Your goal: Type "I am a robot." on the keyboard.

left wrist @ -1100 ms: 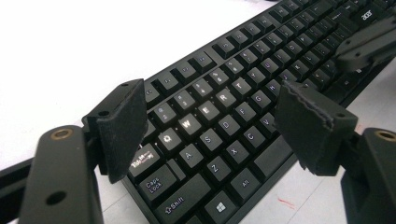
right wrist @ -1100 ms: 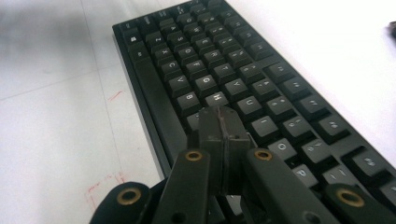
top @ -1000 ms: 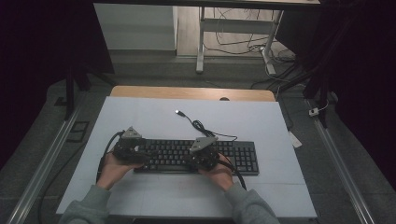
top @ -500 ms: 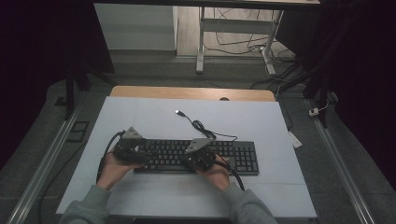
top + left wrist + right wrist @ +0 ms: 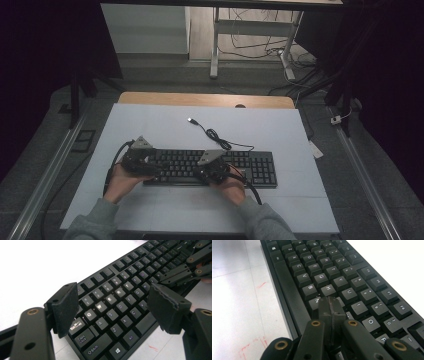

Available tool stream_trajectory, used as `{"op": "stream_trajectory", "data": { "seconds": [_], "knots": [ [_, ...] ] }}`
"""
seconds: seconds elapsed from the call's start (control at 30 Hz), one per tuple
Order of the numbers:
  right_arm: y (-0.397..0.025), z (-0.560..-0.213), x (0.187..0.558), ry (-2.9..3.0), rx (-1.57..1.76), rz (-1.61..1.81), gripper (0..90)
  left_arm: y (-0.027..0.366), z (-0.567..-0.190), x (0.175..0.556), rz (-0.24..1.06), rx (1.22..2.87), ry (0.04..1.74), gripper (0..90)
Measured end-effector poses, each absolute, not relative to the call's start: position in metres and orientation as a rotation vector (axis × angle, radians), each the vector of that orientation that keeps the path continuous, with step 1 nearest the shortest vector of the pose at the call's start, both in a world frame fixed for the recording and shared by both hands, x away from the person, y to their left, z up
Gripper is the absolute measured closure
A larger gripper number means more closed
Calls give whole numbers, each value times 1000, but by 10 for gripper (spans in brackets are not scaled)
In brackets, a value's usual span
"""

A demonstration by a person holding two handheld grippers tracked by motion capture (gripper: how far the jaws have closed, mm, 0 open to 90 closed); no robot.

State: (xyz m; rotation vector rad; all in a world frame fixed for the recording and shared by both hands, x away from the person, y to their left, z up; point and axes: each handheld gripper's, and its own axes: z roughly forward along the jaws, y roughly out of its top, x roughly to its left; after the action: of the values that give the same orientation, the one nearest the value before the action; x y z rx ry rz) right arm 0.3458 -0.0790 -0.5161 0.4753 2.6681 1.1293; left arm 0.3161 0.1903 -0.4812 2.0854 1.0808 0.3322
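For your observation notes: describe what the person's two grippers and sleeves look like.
Both grippers, left and right, are black, each topped by a grey three-cornered plate and trailing a black cable. Their linkage arms carry brass-coloured rivets, and the left gripper's pads are matte black blocks with ridged edges. The sleeves are grey.

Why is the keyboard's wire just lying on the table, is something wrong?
Yes, one odd thing: the keyboard isn't plugged in. Its cable curls loose across the white table, and the USB plug lies bare there. Some faint red marks also smudge the table.
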Motion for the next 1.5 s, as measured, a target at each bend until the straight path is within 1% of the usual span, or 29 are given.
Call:
{"op": "stream_trajectory", "data": {
  "seconds": [0.53,0.87,1.07,1.23,1.37,1.5],
  "knots": [
    [-101,-505,345,2588,536,1221,900,190,-482,316,335,2092,1085,252],
    [-137,-503,342,2554,609,1225,896,190,-482,316,334,2096,1086,252],
    [-161,-501,340,2545,679,1221,710,189,-482,316,342,2098,1077,253],
    [-183,-500,336,2509,725,1223,601,191,-482,316,339,2089,1078,254],
    [-199,-500,332,2480,759,1223,543,191,-482,316,337,2087,1082,254],
    [-209,-499,330,2456,774,1239,519,192,-482,316,335,2090,1078,255]
  ]
}}
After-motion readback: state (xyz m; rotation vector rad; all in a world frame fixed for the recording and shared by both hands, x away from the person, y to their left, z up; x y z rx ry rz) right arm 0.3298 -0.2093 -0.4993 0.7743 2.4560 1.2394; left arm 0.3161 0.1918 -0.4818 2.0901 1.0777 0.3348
